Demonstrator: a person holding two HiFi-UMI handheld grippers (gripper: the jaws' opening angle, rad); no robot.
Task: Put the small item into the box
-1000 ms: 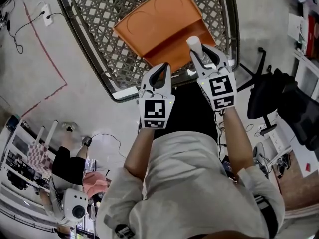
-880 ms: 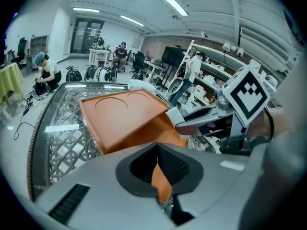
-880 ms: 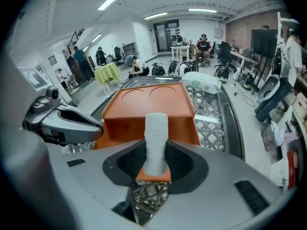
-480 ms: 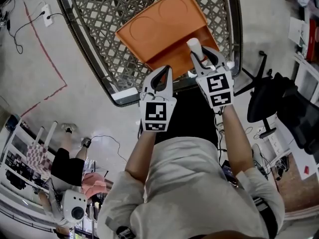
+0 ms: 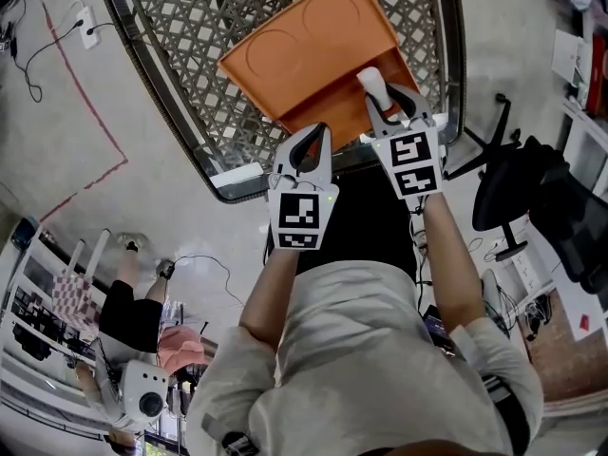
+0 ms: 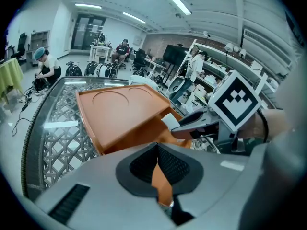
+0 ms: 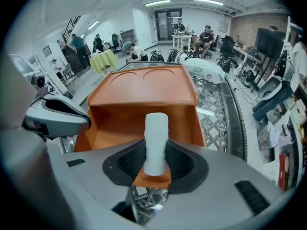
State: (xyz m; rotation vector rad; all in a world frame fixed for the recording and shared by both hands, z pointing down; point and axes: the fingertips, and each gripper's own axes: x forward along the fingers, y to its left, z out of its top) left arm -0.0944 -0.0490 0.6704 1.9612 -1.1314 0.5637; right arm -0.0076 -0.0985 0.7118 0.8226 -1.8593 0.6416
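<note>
One step seems done: the small white cylinder (image 7: 156,138) is clamped between the pads of the right gripper (image 7: 156,153), whose jaws are kept apart only by its width. It is held over the open compartment of the orange box (image 7: 120,128) at the middle of the frame. Lowering it in and letting go are judged to be left, while the left gripper (image 6: 157,152), at the lower middle of its own view, is closed at the tips with nothing held.
</note>
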